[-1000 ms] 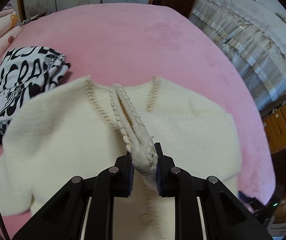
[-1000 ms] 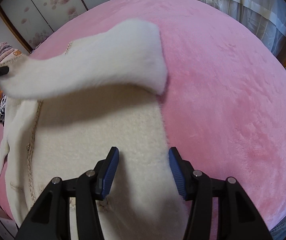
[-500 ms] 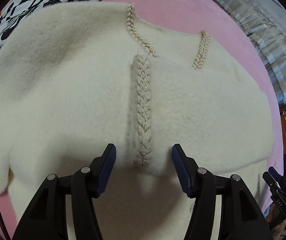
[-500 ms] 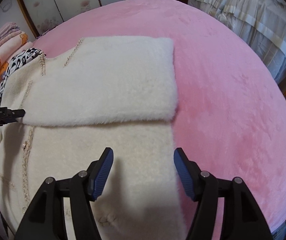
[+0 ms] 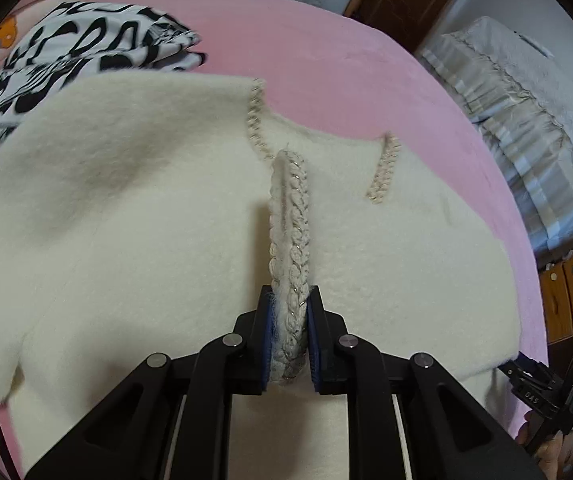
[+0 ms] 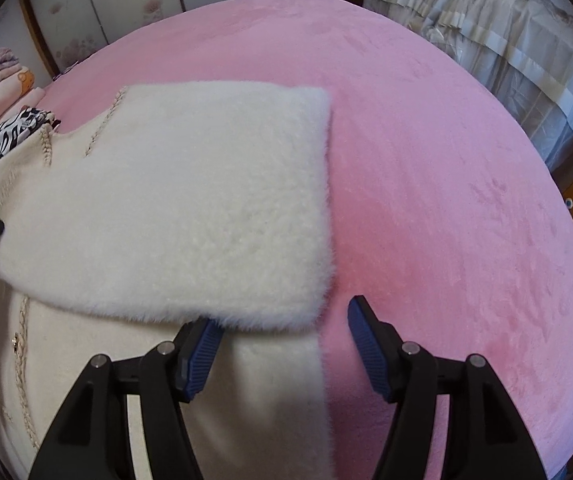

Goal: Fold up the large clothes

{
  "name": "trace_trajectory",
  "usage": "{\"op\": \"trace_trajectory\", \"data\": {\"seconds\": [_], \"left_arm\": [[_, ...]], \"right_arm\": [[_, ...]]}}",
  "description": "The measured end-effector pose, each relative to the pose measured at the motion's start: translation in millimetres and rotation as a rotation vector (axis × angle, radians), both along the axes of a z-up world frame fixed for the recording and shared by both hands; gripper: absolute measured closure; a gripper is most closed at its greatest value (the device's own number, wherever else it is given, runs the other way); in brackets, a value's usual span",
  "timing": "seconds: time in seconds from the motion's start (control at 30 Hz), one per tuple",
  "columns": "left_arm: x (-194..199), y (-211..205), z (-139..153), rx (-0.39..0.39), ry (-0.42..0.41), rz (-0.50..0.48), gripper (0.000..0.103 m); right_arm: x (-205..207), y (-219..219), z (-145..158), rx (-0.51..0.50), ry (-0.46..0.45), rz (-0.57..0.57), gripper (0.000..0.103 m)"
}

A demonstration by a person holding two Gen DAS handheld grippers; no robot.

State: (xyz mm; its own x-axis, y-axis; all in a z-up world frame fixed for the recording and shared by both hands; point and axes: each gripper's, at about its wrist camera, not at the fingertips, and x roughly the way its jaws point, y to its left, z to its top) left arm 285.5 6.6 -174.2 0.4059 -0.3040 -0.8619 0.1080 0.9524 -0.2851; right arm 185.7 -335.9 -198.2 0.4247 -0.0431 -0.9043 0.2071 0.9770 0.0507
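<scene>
Left wrist view shows the cream fleece cardigan [image 5: 134,216] spread across the pink blanket [image 5: 326,64], its braided cuff [image 5: 291,264] standing up in a ridge and pinched between the blue pads of the left gripper [image 5: 289,334], whose jaws are closing on it. Braided trim [image 5: 384,170] runs along the neckline beyond the cuff. At the far left a black-and-white printed garment [image 5: 82,52] lies folded on the blanket, touching the cardigan's shoulder. From the right wrist view, the sleeve [image 6: 190,208] lies folded flat across the cardigan's body, its fluffy edge ending just before the right gripper [image 6: 282,344]. That gripper's jaws stand apart with nothing pressed between them; the left pad sits over the cardigan, the right pad over bare blanket. A bed with a pale ruffled cover [image 6: 486,36] stands beyond the blanket.
</scene>
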Motion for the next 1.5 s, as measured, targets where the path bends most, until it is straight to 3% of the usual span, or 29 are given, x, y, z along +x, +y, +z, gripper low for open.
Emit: {"op": "trace_trajectory", "data": {"seconds": [0.07,0.2,0.27,0.33,0.37,0.43,0.6,0.7,0.73,0.77,0.8,0.83,0.87,0.97,1.07,1.1,1.23,1.33,1.4,1.5], "left_arm": [[-3,0,-16,0.061,0.036,-0.012,0.09],[-9,5,-20,0.031,0.039,-0.029,0.087],[-7,8,-14,0.019,0.04,-0.031,0.066],[1,12,-8,0.016,0.02,-0.032,0.046],[6,12,-5,0.024,0.003,-0.021,0.042],[21,9,-5,0.013,0.006,-0.025,0.042],[61,-12,-27,0.017,0.105,-0.054,0.043],[71,-21,-30,0.041,0.101,-0.069,0.087],[74,-22,-30,0.021,0.104,-0.072,0.093],[75,-21,-27,0.025,0.086,-0.06,0.093],[75,-21,-21,0.029,0.053,-0.058,0.093],[72,-19,-13,0.025,0.014,-0.06,0.093],[70,-17,-6,0.02,-0.022,-0.055,0.093],[65,-9,4,0.036,-0.107,-0.012,0.093],[75,-3,-27,0.05,0.006,0.013,0.09],[76,-4,-35,0.059,0.025,0.016,0.088],[74,-11,-28,0.124,0.02,0.03,0.072],[62,-15,-7,0.199,-0.036,0.02,0.058],[44,-17,9,0.213,-0.095,0.013,0.057],[16,-21,21,0.164,-0.131,-0.027,0.057]], "right_arm": [[-3,-3,-1,0.019,0.013,0.005,0.04],[-12,-18,13,0.136,-0.006,0.021,0.04],[-14,-25,25,0.191,-0.036,0.04,0.04],[-9,-32,35,0.226,-0.064,0.049,0.031],[-3,-35,40,0.242,-0.082,0.047,0.028],[13,-41,44,0.259,-0.096,0.026,0.025],[80,-55,25,0.299,-0.06,-0.033,0.025],[110,-67,8,0.311,-0.024,-0.079,0.025],[117,-70,3,0.32,-0.015,-0.096,0.025],[125,-74,-2,0.337,-0.003,-0.109,0.025],[131,-75,-6,0.345,0.008,-0.104,0.034],[140,-71,-6,0.34,0.022,-0.072,0.071],[146,-65,-1,0.314,0.024,-0.051,0.086],[148,-38,22,0.187,-0.07,0.036,0.087],[156,-23,5,0.082,-0.01,0.049,0.085],[157,-21,-1,0.056,0.009,0.044,0.08],[143,-32,15,0.121,0.014,-0.003,0.064],[115,-32,41,0.122,-0.052,0.016,0.064],[90,-25,57,0.107,-0.094,0.049,0.064],[56,-1,68,0.108,-0.146,0.114,0.064]]}}
